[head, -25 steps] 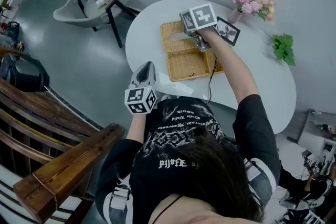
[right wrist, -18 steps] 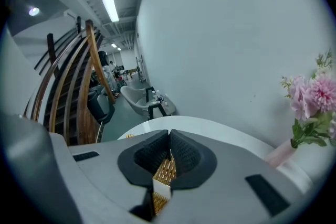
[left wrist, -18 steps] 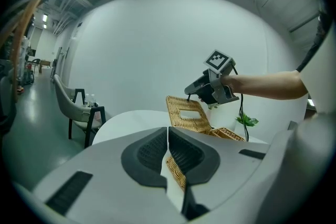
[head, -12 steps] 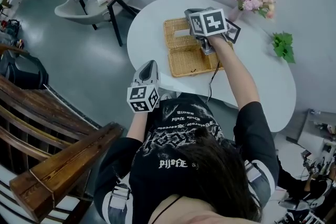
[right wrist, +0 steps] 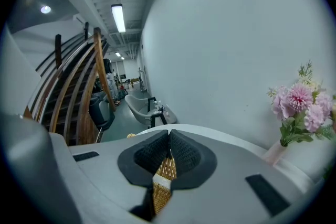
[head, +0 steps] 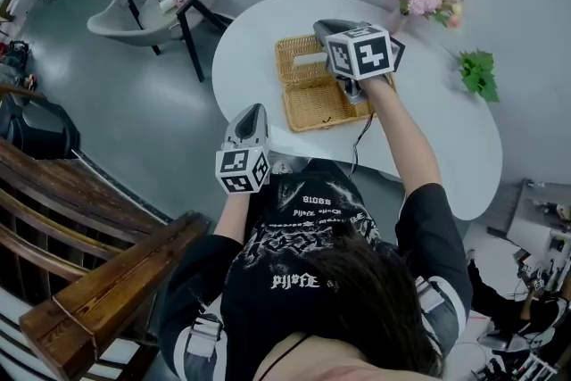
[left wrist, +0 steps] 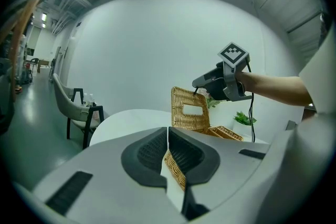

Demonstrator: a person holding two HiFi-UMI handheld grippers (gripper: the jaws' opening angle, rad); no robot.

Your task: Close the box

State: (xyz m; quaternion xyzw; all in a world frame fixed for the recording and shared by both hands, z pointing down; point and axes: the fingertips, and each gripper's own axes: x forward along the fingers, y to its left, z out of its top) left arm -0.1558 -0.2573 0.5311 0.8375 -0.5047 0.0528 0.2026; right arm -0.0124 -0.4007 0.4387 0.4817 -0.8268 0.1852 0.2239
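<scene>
Jaws of my right gripper point(right wrist: 169, 148) pinched the rim of the wicker lid point(left wrist: 190, 122), upright over the box point(head: 312, 103). It seemed light, stiff. Jaws of my left gripper point(left wrist: 168, 139) were closed, empty.

The right arm point(head: 399, 138) stretches forward, its right gripper point(head: 321, 29) pinching the wicker lid point(left wrist: 177, 113). The left gripper point(head: 252, 111) hangs near the torso, its 2 jaws together, empty.

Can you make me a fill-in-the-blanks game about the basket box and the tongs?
The right tongs are pinching the ____ of the wicker box.
The wicker box sits on a round table whose colour is ____.
The left tongs are shut and hold ____.
Missing words: lid; white; nothing.
</scene>
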